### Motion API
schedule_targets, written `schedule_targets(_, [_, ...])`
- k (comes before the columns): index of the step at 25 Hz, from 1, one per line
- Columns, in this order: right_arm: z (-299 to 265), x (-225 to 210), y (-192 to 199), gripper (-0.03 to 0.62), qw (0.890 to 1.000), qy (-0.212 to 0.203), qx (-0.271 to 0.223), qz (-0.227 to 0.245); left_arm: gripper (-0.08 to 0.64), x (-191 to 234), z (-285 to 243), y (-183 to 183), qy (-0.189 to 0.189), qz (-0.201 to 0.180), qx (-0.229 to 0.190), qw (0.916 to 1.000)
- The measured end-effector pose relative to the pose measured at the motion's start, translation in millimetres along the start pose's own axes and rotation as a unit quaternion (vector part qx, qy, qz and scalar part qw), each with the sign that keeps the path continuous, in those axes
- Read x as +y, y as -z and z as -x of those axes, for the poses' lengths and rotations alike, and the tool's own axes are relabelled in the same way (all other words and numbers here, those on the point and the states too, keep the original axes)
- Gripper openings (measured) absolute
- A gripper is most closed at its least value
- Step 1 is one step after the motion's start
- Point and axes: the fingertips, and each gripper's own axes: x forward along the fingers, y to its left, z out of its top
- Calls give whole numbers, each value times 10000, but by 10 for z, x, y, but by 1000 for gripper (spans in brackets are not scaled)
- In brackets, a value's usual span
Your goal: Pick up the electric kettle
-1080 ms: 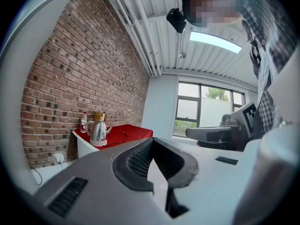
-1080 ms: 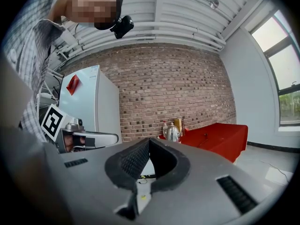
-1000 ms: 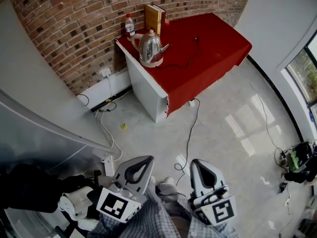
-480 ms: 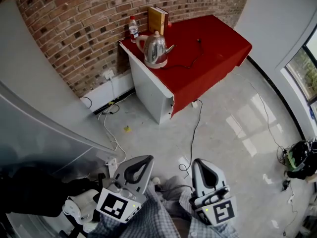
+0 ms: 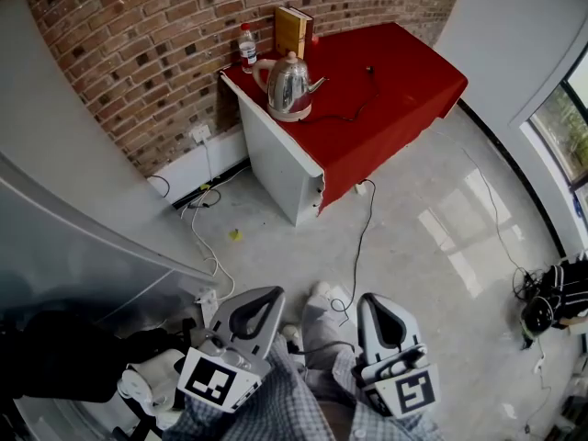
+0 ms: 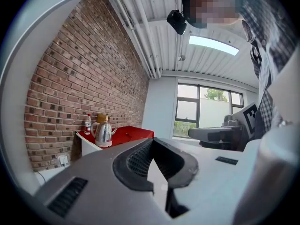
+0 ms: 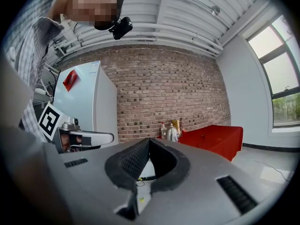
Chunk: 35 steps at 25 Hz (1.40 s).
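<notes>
Behind the electric kettle (image 5: 289, 87), a bottle (image 5: 246, 46) and yellow box (image 5: 292, 31)

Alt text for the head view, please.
A steel electric kettle stands on a red-draped table against a brick wall, far across the floor. The left gripper and right gripper are shut and empty at the bottom.

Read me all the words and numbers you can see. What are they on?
No text here can be read.
Bottle label: too small to read.
Yellow box front: too small and blurred.
Red sticker on the white cabinet: too small.
Square markers: black-and-white patterns, no words.
</notes>
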Motion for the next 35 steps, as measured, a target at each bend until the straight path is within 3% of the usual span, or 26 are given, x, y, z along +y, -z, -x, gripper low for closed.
schedule_targets(15, [-428, -198, -41, 6, 9997, -241, -26, 34, 6, 201, -346, -12, -114, -217, 151, 9996])
schedule_targets(25, [-965, -578, -46, 6, 9992, -322, 133, 191, 6, 406, -881, -88, -140, -283, 183, 9993])
schedule_targets(35, [-1352, -1064, -101, 6, 9984, -509, 156, 193, 6, 581, -1419, -181, -421, -205, 210, 9987])
